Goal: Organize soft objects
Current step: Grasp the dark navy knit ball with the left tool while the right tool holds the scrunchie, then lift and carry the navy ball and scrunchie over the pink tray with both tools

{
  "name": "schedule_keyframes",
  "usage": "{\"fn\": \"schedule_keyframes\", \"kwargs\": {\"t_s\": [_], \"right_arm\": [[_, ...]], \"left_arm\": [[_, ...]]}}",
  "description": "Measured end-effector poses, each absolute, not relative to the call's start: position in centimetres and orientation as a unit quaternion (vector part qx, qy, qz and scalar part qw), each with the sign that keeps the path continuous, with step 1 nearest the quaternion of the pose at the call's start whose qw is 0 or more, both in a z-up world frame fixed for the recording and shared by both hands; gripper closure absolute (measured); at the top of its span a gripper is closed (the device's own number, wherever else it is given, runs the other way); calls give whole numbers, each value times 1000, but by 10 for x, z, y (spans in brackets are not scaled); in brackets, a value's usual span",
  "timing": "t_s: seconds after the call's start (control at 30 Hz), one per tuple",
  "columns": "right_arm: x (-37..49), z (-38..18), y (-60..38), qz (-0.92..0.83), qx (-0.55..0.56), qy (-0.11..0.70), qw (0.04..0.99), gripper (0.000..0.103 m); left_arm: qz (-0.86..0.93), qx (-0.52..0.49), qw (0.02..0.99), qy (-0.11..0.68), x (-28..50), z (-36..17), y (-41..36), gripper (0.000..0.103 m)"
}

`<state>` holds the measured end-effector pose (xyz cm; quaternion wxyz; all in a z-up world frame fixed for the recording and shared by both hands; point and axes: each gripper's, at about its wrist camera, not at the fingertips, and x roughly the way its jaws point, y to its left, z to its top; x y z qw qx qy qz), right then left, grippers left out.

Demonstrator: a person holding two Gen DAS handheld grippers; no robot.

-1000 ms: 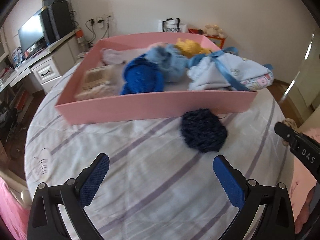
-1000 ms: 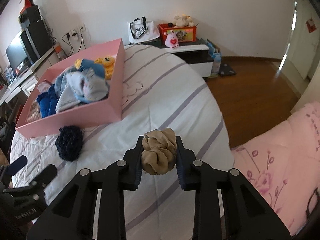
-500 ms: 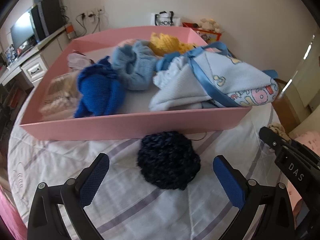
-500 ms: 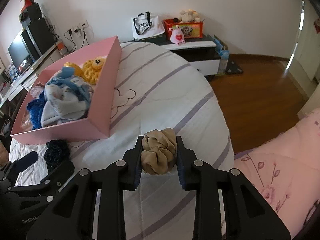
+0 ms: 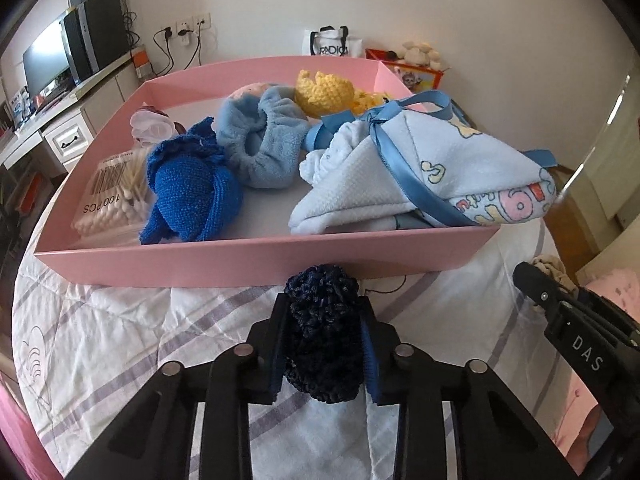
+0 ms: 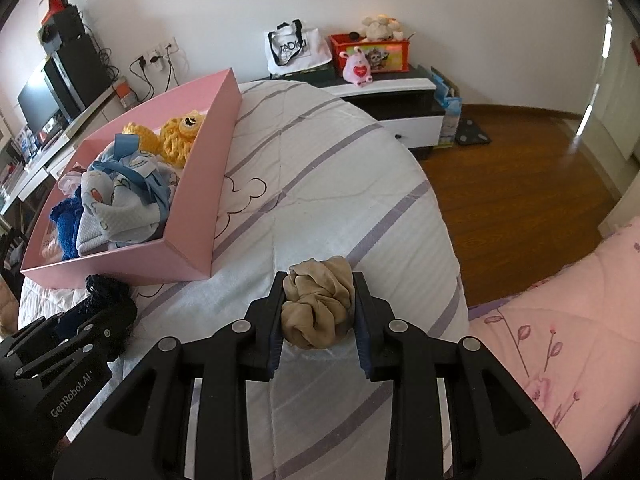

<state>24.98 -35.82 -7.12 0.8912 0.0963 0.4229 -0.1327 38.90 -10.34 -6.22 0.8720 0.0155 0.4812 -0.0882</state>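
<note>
While tray (image 5: 256, 260) is holding most items, left hand-held gripper (image 5: 324, 354) is pinching navy scrunchie (image 5: 322, 320) at tray's 6 o'clock; right hand-held gripper (image 6: 318, 314) is pinching tan scrunchie (image 6: 318, 304); both awaiting tray.

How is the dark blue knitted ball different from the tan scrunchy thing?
The dark navy crocheted ball is almost black and bumpy, while the tan fabric scrunchie is pale beige, smooth and wrinkled in folds. The ball sits squeezed in the left tongs right in front of the pink cardboard tray; the scrunchie is in the right tongs, farther from the tray's corner, over the striped bedspread. Both are soft, gripped, and still outside the tray.
</note>
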Motion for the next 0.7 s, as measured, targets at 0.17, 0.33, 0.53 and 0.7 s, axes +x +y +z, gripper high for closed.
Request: {"fn": "schedule_keyframes", "kwargs": {"t_s": [0.17, 0.33, 0.53, 0.7], "right_arm": [[246, -67, -354, -137, 95, 421, 892, 75], [239, -61, -349, -140, 94, 414, 895, 75], [228, -55, -338, -139, 92, 407, 898, 75], [217, -47, -323, -137, 86, 400, 902, 75]], "left_arm": [[-91, 20, 873, 479, 385, -59, -102, 76], [-94, 20, 874, 477, 380, -56, -99, 76], [-95, 22, 877, 471, 368, -50, -92, 76], [-100, 19, 881, 462, 354, -41, -83, 76]]}}
